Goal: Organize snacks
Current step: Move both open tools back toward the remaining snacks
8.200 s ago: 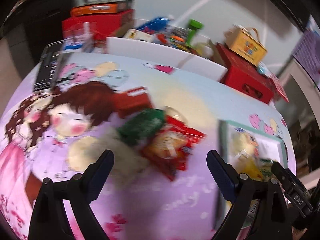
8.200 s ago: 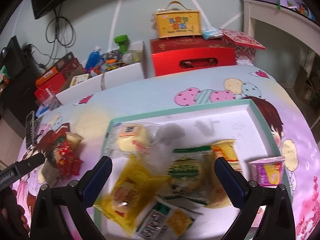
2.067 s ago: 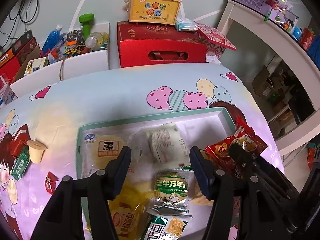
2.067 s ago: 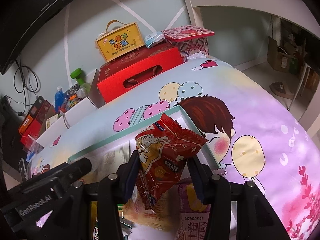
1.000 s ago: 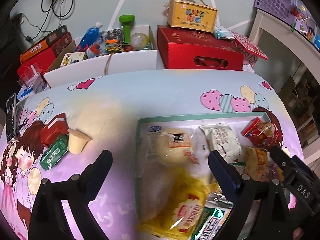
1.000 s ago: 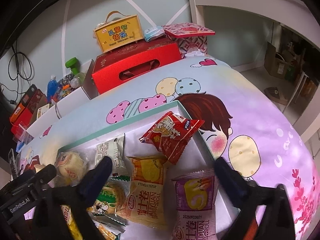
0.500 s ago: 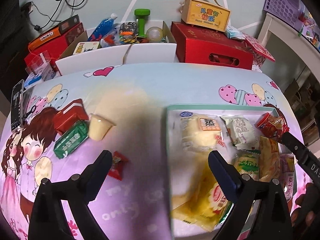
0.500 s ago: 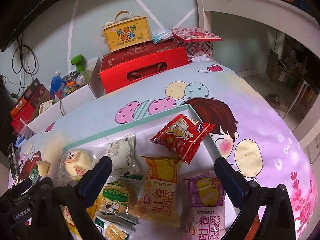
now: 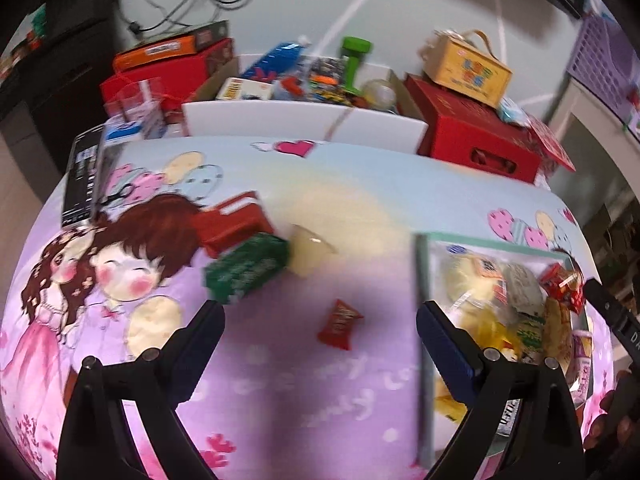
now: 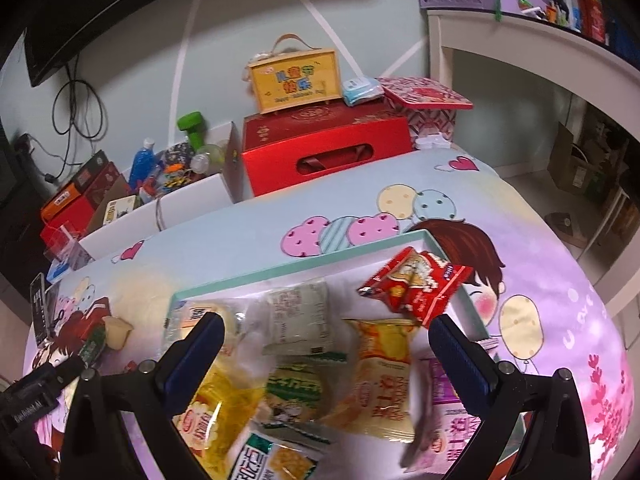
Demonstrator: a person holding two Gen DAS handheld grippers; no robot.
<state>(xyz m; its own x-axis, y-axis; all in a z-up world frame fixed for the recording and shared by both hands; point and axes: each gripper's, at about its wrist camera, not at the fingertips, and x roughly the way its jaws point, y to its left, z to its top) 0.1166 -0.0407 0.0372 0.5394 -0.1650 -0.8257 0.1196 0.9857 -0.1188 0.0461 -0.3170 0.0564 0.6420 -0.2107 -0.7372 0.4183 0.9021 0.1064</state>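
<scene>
My left gripper (image 9: pixel 320 316) is open over the cartoon tablecloth, and a small red packet (image 9: pixel 339 325) lies between its fingers. Beyond it sit a green box (image 9: pixel 246 267), a red box (image 9: pixel 234 222) and a pale jelly cup (image 9: pixel 308 250). The mint-rimmed tray (image 9: pixel 422 280) with several snacks is at the right. My right gripper (image 10: pixel 326 330) hangs open above that tray (image 10: pixel 304 266), nothing between its fingers. A red snack bag (image 10: pixel 416 286) rests against the tray's far right corner. A yellow roll packet (image 10: pixel 382 364) and a purple cup (image 10: pixel 448 420) lie nearer.
Behind the table stand a red carry box (image 10: pixel 326 152) with a yellow case (image 10: pixel 296 80) on top, and a white bin (image 9: pixel 304 120) full of odds and ends. A black phone (image 9: pixel 82 178) lies at the far left table edge. White shelving (image 10: pixel 520 56) rises at the right.
My left gripper has swung left, away from the tray, so the loose snacks on the cloth now lie in front of it. The red bag, dropped earlier by my right gripper, stays in the tray.
</scene>
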